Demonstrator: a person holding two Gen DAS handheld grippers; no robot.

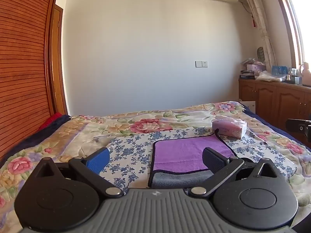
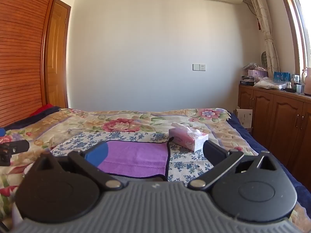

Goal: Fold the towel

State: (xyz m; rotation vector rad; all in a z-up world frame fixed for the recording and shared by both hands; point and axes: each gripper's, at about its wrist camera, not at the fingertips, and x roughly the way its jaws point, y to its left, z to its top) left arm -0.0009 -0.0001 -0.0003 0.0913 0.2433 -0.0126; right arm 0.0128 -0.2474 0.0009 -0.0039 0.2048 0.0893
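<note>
A purple towel [image 1: 186, 151] with a dark border and a grey underside lies on a blue-flowered cloth [image 1: 132, 149] on the bed, its near edge turned over. It also shows in the right wrist view [image 2: 136, 157]. My left gripper [image 1: 155, 161] is open and empty above the towel's near left part. My right gripper [image 2: 155, 155] is open and empty above the towel's near right part. Part of the right gripper shows at the right edge of the left wrist view [image 1: 299, 128], and part of the left gripper at the left edge of the right wrist view [image 2: 11, 151].
A pink tissue pack [image 1: 229, 129] lies just beyond the towel's far right corner, also in the right wrist view [image 2: 187, 137]. The floral bedspread [image 1: 147, 124] covers the bed. A wooden headboard [image 1: 21, 77] is left, a wooden cabinet [image 1: 276, 101] with clutter right.
</note>
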